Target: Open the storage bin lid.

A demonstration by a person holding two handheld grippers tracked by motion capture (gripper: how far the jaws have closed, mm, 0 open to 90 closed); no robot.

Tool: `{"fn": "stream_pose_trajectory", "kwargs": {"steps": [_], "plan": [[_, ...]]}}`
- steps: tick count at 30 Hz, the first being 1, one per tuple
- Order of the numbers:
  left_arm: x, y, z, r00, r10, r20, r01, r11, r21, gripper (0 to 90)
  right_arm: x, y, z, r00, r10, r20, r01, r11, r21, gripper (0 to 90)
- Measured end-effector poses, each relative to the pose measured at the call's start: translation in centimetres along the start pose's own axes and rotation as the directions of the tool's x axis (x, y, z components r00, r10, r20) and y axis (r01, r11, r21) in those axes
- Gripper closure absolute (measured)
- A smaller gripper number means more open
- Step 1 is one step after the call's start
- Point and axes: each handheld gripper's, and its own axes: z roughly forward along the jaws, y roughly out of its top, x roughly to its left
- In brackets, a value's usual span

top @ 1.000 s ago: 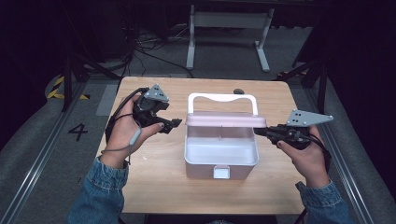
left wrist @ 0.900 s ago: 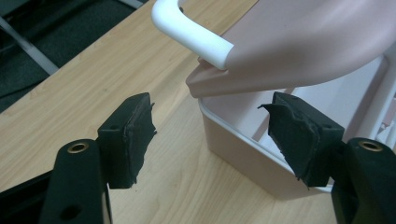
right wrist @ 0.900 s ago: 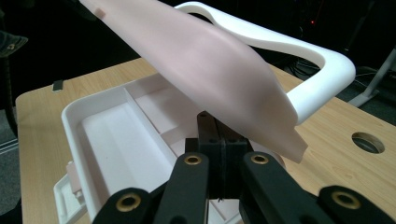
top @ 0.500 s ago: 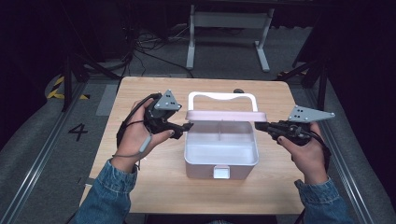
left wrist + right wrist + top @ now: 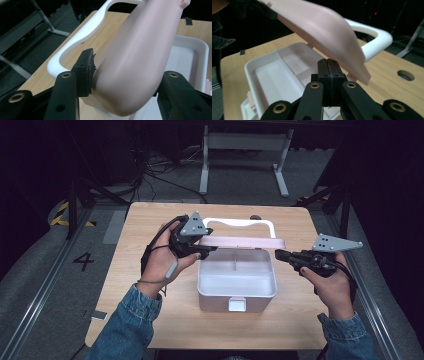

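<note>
the pink lid (image 5: pixel 240 241) of the white box (image 5: pixel 237 292) is found raised over the box in the middle of the bench (image 5: pixel 150 320). the left tongs (image 5: pixel 209 249) have just been closing, and the lid's left end is seen between them. the right tongs (image 5: pixel 278 255) are pressed together, empty, beside the lid's right end.

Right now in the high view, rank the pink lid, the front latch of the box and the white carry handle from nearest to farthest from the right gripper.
1. pink lid, its right end just left of the right gripper.
2. white carry handle, behind the lid, farther up the table.
3. front latch, at the box's near wall, toward the person.
</note>
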Motion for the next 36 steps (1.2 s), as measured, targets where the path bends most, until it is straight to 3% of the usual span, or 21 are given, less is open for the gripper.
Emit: {"fn": "stream_pose_trajectory", "kwargs": {"steps": [7, 24, 36], "plan": [[1.2, 0.8, 0.3, 0.9996, -0.006, -0.029, 0.006, 1.0000, 0.007, 58.3, 0.6, -0.1, -1.1, 1.0000, -0.004, -0.001, 0.004, 0.999, 0.049, 80.6], [3.9, 2.0, 1.3, 0.9973, -0.063, -0.038, 0.064, 0.9977, 0.025, 65.9, -0.2, -1.4, -4.3, 0.9956, 0.050, 0.080, -0.053, 0.998, 0.043, 74.7], [5.6, 2.7, 2.2, 0.9945, -0.097, -0.040, 0.099, 0.9933, 0.060, 64.7, -0.7, -2.1, -5.7, 0.9905, 0.067, 0.120, -0.072, 0.997, 0.037, 73.8]]}}
